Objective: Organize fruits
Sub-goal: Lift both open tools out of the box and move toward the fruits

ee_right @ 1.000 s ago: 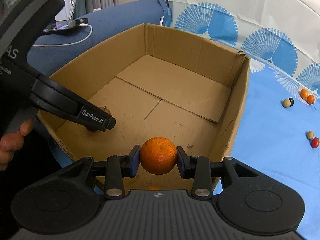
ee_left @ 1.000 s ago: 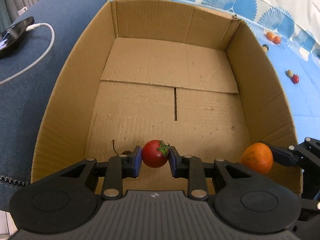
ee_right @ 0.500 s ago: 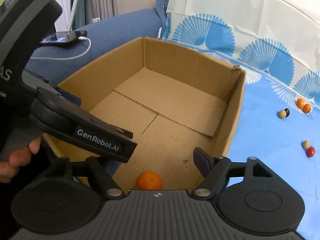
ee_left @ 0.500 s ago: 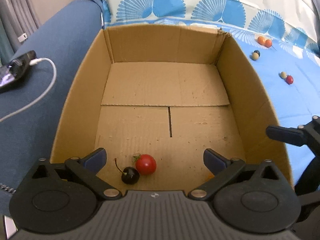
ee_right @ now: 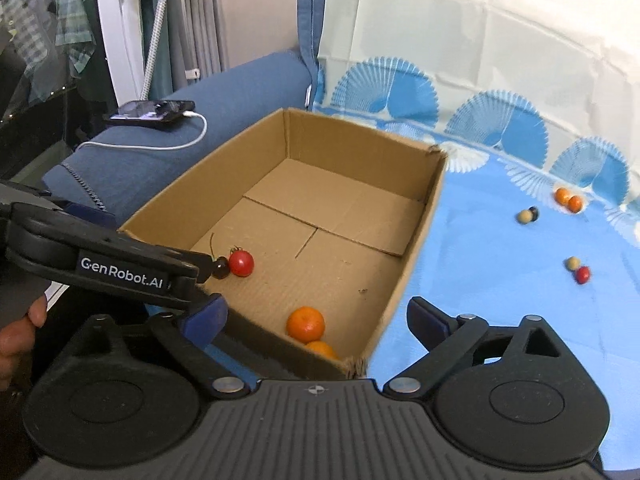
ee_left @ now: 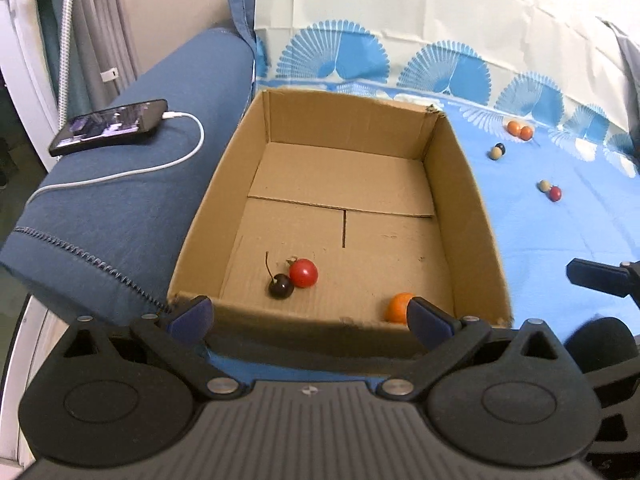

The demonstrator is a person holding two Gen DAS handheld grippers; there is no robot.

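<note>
A cardboard box [ee_left: 472, 196] [ee_right: 430, 200] stands on the blue cloth. Inside lie a red cherry tomato [ee_left: 303, 273] [ee_right: 241, 263], a dark cherry [ee_left: 281, 285] [ee_right: 221, 267] touching it, and an orange [ee_left: 399, 307] [ee_right: 305, 323] near the front right corner. A second orange [ee_right: 321, 349] shows behind it in the right wrist view. My left gripper [ee_left: 309, 318] is open and empty above the box's near wall. My right gripper [ee_right: 316, 316] is open and empty above the box's near right corner. Several small fruits [ee_left: 554, 193] [ee_right: 582, 275] lie on the cloth to the right.
A phone [ee_left: 108, 126] [ee_right: 150, 110] on a white cable lies on the blue sofa arm left of the box. A patterned cloth [ee_left: 440, 32] hangs behind. The left gripper's body [ee_right: 100, 264] crosses the right wrist view.
Both grippers opened and let go of their fruit: the tomato and the orange now lie in the box. Both grippers have pulled back and up from the box.
</note>
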